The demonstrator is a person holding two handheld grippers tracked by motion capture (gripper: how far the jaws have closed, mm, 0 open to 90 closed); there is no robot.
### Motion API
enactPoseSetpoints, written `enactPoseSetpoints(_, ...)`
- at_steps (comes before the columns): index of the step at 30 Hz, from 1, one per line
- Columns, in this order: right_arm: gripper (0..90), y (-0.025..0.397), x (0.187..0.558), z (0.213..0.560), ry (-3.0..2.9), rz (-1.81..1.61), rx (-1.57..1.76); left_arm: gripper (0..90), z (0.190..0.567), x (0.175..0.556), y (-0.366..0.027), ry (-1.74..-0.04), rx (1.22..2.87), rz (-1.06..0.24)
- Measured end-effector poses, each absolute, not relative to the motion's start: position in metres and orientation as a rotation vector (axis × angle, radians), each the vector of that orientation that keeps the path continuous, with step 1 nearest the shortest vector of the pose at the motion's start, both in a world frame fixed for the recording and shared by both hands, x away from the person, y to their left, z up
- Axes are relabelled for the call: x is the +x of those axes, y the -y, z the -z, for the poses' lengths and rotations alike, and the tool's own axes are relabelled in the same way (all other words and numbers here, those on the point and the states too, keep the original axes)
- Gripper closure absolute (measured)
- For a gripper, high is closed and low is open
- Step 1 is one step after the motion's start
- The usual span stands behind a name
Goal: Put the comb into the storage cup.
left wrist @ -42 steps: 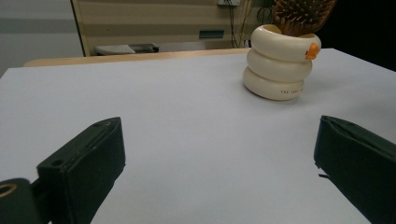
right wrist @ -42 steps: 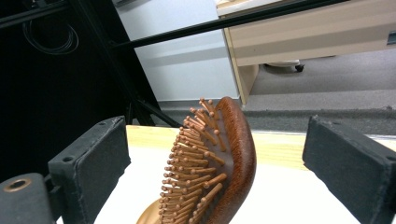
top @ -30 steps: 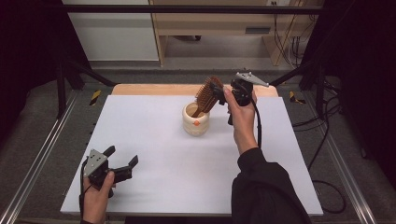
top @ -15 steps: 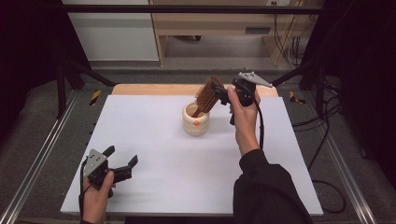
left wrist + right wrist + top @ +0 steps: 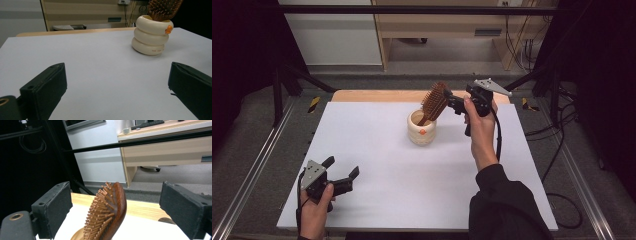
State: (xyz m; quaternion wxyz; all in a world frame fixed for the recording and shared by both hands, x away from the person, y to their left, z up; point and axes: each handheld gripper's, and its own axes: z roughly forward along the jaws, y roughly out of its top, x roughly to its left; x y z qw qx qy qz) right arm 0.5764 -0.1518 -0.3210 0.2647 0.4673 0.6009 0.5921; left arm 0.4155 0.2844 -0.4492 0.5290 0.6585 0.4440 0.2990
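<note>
A wooden paddle hairbrush (image 5: 434, 102) stands head-up and leaning in a cream ringed cup (image 5: 422, 131) with an orange mark, at the back middle of the white table (image 5: 412, 185). My right gripper (image 5: 453, 102) is held up just right of the brush head. In the right gripper view its jaws stand wide open on either side of the brush (image 5: 107, 212) without touching it. My left gripper (image 5: 343, 167) rests open at the front left, holding nothing. The left gripper view shows the cup (image 5: 150, 37) and brush (image 5: 163, 8) far ahead to the right.
A wooden strip (image 5: 377, 96) runs along the table's back edge. Metal rails (image 5: 257, 165) flank the table on both sides. A desk and cables (image 5: 517, 45) stand behind, beyond the black crossbar (image 5: 150, 141).
My right gripper has shifted slightly to the right, away from the brush head. The left gripper and the cup have stayed where they were.
</note>
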Motion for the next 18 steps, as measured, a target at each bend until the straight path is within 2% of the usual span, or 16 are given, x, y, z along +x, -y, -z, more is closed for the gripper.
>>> enactPoseSetpoints(5,6.8,0.155,0.572,0.322,-1.631,-1.595,1.242,2.0,0.449,0.416,-0.284,-1.052,1.568,-0.716)
enactPoseSetpoints(18,4.7,0.165,0.556,0.315,-1.587,-1.574,1.161,2.0,0.446,0.415,-0.293,-1.059,1.543,-0.725)
